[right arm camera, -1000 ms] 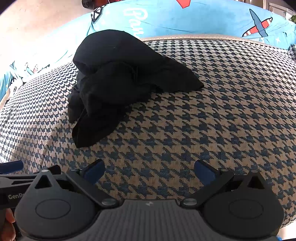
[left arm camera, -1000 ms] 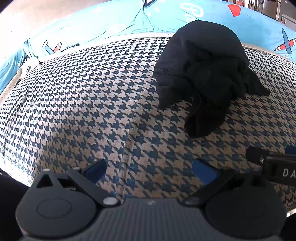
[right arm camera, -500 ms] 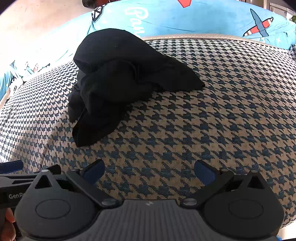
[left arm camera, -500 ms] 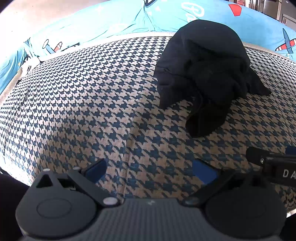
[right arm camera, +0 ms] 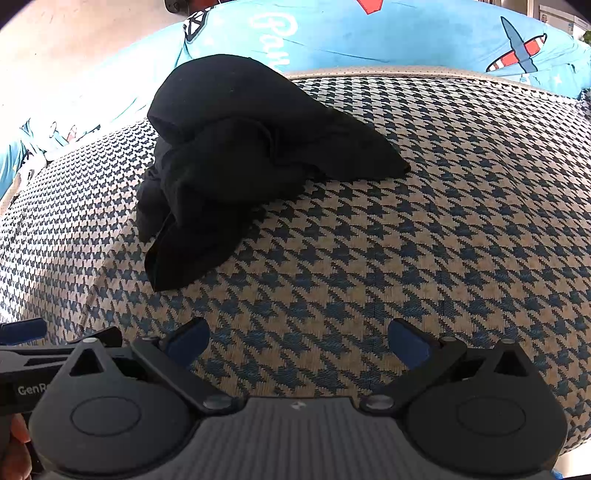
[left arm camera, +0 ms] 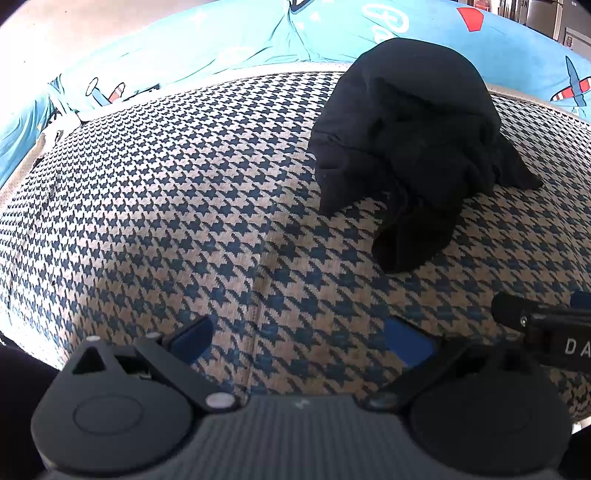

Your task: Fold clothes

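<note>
Almost nothing is changing across the last second: the black garment (left arm camera: 410,147) is sitting in the same crumpled heap, only drifting a shade lower in the left wrist view and a shade higher in the right, so both tools are merely shifting a little. Judging from that, folding is not yet starting; the cloth is still waiting to be spread flat.

The houndstooth-covered surface (left arm camera: 166,206) is filling most of both frames, with the garment lying toward its far edge, upper right in the left view and upper left (right arm camera: 236,155) in the right. Behind it a blue aeroplane-print sheet (right arm camera: 406,33) is running along the top.

The left gripper (left arm camera: 301,334) and right gripper (right arm camera: 299,338) are both hovering released, fingers spread wide and holding nothing, low in their frames, well apart from the cloth.
</note>
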Demonstrator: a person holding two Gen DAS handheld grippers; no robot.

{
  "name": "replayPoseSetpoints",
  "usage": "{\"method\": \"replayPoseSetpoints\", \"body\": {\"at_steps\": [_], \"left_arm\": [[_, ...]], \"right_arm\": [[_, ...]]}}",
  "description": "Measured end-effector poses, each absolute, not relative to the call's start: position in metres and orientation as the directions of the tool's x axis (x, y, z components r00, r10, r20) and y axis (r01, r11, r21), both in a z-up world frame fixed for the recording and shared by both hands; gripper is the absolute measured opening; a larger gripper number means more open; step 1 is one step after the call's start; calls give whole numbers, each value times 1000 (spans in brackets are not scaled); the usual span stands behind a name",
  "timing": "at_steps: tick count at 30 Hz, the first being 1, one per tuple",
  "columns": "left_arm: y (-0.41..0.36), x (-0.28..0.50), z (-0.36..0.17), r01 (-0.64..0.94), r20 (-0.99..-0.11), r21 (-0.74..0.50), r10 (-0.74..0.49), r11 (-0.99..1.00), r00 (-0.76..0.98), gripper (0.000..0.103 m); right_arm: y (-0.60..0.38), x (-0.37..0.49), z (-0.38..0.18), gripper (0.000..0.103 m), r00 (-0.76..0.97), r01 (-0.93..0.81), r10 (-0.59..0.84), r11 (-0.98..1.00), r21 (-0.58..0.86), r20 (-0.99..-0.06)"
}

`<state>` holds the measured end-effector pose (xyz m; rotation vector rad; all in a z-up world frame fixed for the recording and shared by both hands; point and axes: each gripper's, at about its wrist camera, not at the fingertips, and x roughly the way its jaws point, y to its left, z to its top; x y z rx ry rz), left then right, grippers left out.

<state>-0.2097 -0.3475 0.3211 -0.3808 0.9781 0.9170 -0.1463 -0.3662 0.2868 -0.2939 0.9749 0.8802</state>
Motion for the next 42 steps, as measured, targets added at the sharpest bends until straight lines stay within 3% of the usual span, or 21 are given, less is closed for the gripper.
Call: {"method": "replayPoseSetpoints", "body": {"at_steps": [42], "left_arm": [[-342, -246, 335, -768, -841, 115, 473, 630, 262, 103]], "right_arm": [[-369, -148, 286, 103, 254, -768, 517, 622, 155, -817]]}}
